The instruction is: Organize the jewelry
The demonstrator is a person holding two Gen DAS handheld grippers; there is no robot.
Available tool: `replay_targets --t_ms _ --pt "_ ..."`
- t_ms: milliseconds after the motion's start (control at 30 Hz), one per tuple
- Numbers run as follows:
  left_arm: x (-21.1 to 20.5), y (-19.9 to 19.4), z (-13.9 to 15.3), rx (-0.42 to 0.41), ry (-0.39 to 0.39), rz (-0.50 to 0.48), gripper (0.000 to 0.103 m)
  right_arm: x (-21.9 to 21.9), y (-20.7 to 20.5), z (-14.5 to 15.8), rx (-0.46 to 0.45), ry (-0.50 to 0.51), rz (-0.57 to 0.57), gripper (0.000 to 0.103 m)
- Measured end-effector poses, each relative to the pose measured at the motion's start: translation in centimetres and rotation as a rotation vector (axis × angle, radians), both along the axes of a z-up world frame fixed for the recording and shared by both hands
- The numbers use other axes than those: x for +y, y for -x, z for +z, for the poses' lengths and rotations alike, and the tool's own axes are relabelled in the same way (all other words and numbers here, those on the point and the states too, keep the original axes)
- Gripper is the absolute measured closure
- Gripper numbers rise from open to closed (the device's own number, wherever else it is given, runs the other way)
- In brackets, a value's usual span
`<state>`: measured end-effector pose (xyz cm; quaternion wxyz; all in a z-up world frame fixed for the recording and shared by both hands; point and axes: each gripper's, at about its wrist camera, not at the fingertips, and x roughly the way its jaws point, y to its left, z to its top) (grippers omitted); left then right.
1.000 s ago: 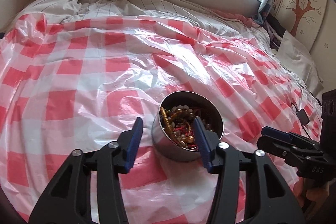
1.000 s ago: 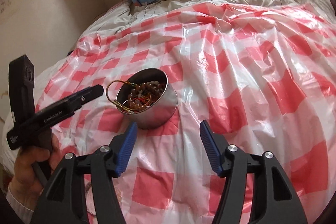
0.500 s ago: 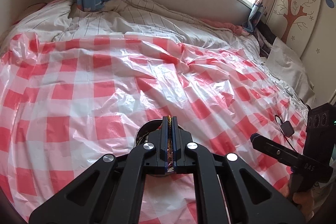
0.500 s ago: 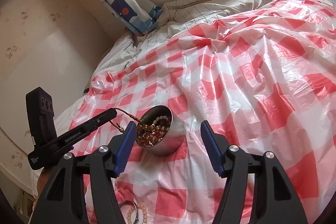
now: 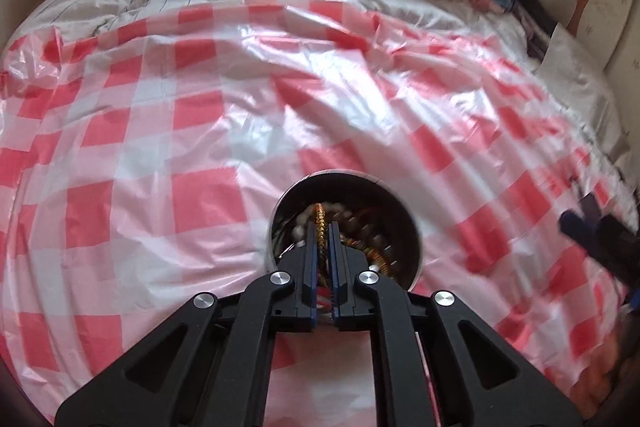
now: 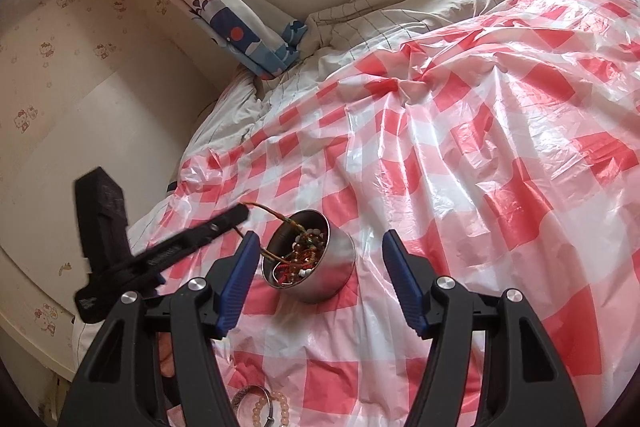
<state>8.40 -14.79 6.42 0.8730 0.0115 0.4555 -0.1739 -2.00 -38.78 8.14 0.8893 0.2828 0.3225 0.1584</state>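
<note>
The left gripper [image 5: 324, 227] is clamped on a gold chain [image 5: 319, 223], lifting it from the steel tin [image 6: 310, 259]; the right gripper [image 6: 320, 283], fingers apart, waits nearby.

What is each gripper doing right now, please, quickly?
Left gripper: shut on the gold chain, over the metal tin.
Right gripper: open, holding nothing.

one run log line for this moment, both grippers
left gripper: shut on gold braided chain | round steel tin: on checked sheet | right gripper: open, empty
</note>
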Motion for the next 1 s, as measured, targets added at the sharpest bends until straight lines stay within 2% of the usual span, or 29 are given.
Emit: replay_targets --t_ms 67,133,200,367,500,633,733,833,1000 --pt "1.1 0.8 0.1 -0.017 -0.001 0.004 0.088 0.0 -0.1 -0.1 0.003 0.001 0.002 0.041" --pt "2.2 1.8 0.7 -0.043 -0.01 0.018 0.068 0.1 -0.2 -0.1 0.005 0.003 0.004 0.041" --pt "3.3 3.0 1.3 -0.07 -0.011 0.027 0.061 0.5 -0.2 -0.1 0.007 0.011 0.013 0.041" --pt "5.8 4.9 1.7 -0.093 0.012 0.06 0.056 1.7 -0.3 -0.7 0.028 0.059 0.033 0.041" --pt "8.4 6.5 1.5 -0.108 0.083 0.125 0.051 3.9 -0.7 -1.1 0.023 0.12 0.075 0.04" --pt "12.2 8.1 0.7 -0.139 0.159 0.236 0.046 10.1 -1.8 0.2 -0.068 0.301 0.205 0.034" --pt "14.4 8.2 0.0 -0.129 0.206 0.288 0.046 14.6 -3.0 0.1 -0.109 0.466 0.267 0.034" --pt "15.4 8.0 0.2 -0.135 0.249 0.297 0.046 15.6 -5.5 -1.0 -0.074 0.534 0.228 0.034" --pt "15.2 8.1 1.0 -0.156 0.284 0.272 0.045 14.2 -9.1 -4.0 0.028 0.582 0.198 0.034"
